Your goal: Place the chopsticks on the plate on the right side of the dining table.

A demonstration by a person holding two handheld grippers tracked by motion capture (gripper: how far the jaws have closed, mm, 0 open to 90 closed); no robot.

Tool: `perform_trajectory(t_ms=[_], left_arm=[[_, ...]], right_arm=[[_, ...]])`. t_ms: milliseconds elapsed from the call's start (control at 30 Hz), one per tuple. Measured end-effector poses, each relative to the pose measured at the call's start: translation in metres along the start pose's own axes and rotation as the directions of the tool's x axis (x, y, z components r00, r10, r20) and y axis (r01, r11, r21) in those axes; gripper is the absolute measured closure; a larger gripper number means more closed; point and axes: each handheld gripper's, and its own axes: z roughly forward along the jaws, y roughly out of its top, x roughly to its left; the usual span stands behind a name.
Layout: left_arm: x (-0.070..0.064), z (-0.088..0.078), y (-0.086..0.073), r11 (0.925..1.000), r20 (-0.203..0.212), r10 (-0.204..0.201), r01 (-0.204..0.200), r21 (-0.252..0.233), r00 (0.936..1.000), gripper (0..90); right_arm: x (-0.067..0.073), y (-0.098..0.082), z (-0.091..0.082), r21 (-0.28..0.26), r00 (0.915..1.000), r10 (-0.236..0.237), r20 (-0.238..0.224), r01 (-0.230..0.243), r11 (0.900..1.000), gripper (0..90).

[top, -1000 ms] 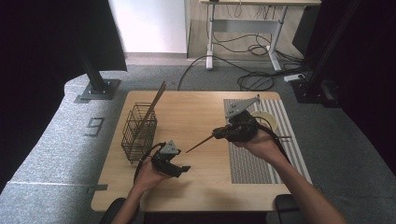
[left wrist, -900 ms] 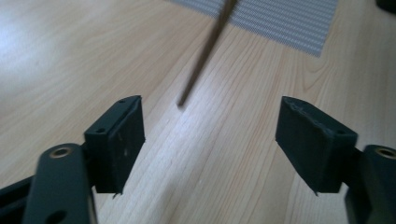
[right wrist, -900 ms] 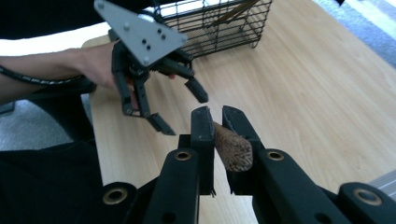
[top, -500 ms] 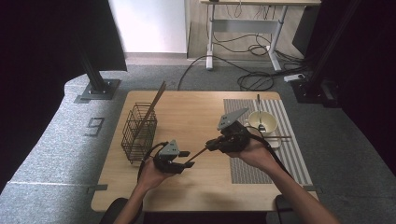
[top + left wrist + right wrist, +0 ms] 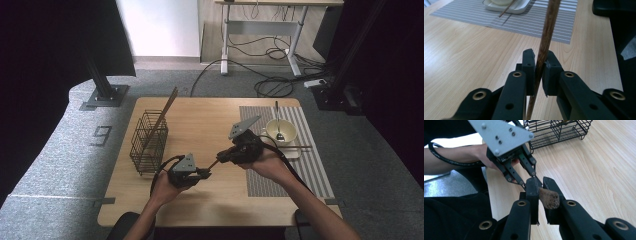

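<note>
A dark wooden chopstick (image 5: 214, 164) spans the gap between my two grippers above the table's middle. My right gripper (image 5: 222, 156) is shut on its thick end (image 5: 548, 197), which sticks out between the jaws (image 5: 539, 185). My left gripper (image 5: 207, 173) has just been closing its jaws, and its pads now press on the thin part of the chopstick (image 5: 546, 37), which runs up between them (image 5: 539, 62). In the right gripper view the left gripper (image 5: 529, 176) faces me with its grey plate on top.
A black wire basket (image 5: 149, 142) with a chopstick (image 5: 162, 112) leaning in it stands at the left. On the striped mat (image 5: 300, 170) at the right sit a tray (image 5: 295, 153), a bowl (image 5: 287, 131) with a spoon (image 5: 277, 122), and another chopstick (image 5: 295, 146).
My right gripper carried the chopstick left and down toward the left gripper. The left jaws went from wide open to shut on its thin end.
</note>
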Motion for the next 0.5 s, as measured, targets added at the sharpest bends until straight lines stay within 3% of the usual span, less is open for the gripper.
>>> perform_trajectory(t_ms=[133,267,367,433,500], left_arm=[[-0.0043,0.0023,0.0011,0.9994,0.008,0.035,-0.035,0.004,0.9993,84.0],[-0.005,0.0035,0.001,0.9995,0.021,0.032,-0.032,-0.002,0.9993,84.5],[-0.0046,0.0035,0.0008,0.9996,0.029,0.028,-0.028,-0.002,0.9992,84.5],[-0.0042,0.0041,0.0006,0.9998,0.033,0.019,-0.02,0.003,0.9993,84.4],[-0.0041,0.0048,0.0004,0.9999,0.034,0.013,-0.013,0.008,0.9993,84.5]], right_arm=[[-0.002,0.0003,0.0001,-0.012,0.9999,0.013,-0.007,-0.013,1.0,81.2],[-0.0016,0.0006,0.0006,-0.018,0.9999,0.006,0.013,-0.005,1.0,78.2],[0.001,0.0016,0.0018,-0.018,0.9975,-0.021,0.068,0.022,1.0,63.7],[0.0021,0.0028,0.0026,-0.037,0.989,-0.029,0.145,0.035,0.999,50.7],[0.0018,0.0033,0.0032,-0.057,0.9839,-0.02,0.177,0.031,0.998,43.6]])
